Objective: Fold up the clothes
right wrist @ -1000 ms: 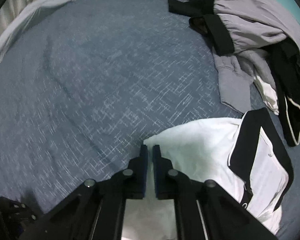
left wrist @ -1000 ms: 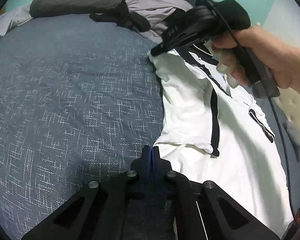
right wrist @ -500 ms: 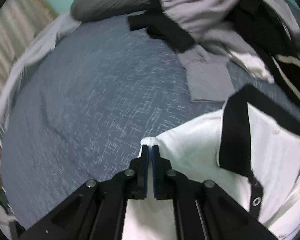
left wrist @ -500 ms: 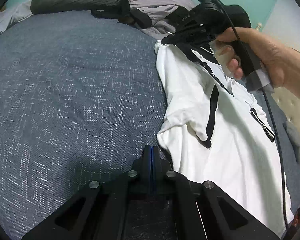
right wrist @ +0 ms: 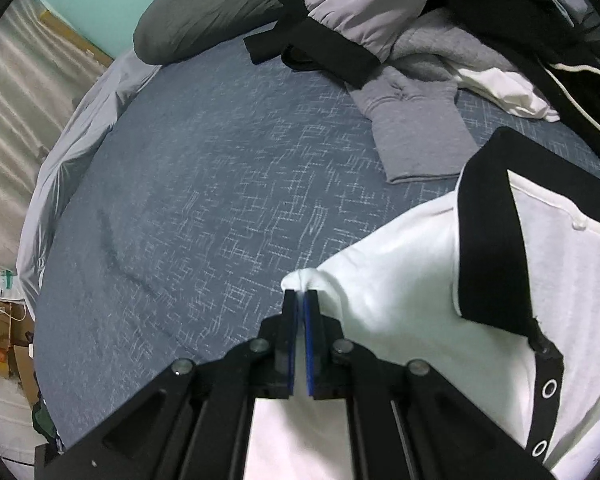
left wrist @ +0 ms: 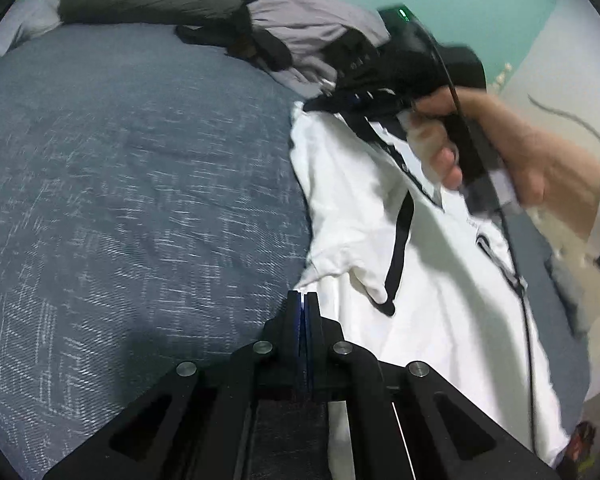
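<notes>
On my left wrist view, the left gripper pinches the white polo shirt at its edge on the blue bedspread. Right view: my right gripper clamps its shoulder corner

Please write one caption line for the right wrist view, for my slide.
Right tongs shut on the shoulder edge of a white polo shirt with black collar, over a blue patterned bedspread.

One white polo shirt, one pillow, two grippers: left gripper, right gripper.
</notes>
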`<state>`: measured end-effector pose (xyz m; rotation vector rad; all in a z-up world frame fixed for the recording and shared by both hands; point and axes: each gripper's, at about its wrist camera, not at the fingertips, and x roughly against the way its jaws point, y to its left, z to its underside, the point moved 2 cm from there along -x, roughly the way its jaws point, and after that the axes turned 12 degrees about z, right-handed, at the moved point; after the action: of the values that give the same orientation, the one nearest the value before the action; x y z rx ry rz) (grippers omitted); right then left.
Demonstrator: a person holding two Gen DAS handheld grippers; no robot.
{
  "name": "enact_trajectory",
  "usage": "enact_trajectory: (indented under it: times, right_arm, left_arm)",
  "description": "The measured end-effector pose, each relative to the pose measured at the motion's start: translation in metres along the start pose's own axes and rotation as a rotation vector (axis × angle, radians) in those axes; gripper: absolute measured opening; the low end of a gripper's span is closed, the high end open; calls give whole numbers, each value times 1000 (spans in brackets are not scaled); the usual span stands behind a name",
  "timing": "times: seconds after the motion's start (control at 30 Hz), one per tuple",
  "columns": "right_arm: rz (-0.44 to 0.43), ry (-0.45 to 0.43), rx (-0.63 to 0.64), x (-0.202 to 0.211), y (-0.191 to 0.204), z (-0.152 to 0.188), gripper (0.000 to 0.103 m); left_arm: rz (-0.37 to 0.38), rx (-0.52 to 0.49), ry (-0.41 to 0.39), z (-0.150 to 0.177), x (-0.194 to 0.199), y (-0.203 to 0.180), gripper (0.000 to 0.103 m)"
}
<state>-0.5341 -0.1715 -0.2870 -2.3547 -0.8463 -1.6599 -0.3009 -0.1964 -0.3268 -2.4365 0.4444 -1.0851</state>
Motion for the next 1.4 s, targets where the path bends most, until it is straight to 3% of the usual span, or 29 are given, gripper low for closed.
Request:
enact_trajectory:
  times: [0.07, 0.13, 0.2, 0.23, 0.5, 0.67, 0.77, 0.97, 1.4]
  right_arm:
    - [3, 2, 5, 1, 0, 0, 3]
    - [4, 5, 12, 2, 0, 1, 3]
    - [5, 9, 19, 3, 0, 2, 3]
    - [4, 11, 22, 3, 1, 3, 3]
    - [-1, 16, 43, 4, 4, 6, 3]
    - [1, 16, 47, 5, 2, 6, 3]
    - [5, 15, 45, 6, 1, 7, 3]
    - [3, 19, 48, 5, 2, 9, 3]
    - [-14, -4, -33, 22, -17, 3, 4]
  left_arm:
    - [-2, -26, 8, -1, -5, -7, 4]
    - [6, -38, 9, -4, -10, -11, 17]
    - [21, -34, 9, -7, -14, -11, 47]
    - [24, -32, 8, -10, -19, -9, 48]
    - [-3, -24, -27, -22, -21, 0, 48]
    - [-38, -61, -9, -19, -27, -1, 45]
    - [-33, -53, -14, -18, -25, 1, 24]
    - [-22, -66, -7, -16, -25, 0, 7]
    - [-35, -51, -16, -15, -15, 6, 6]
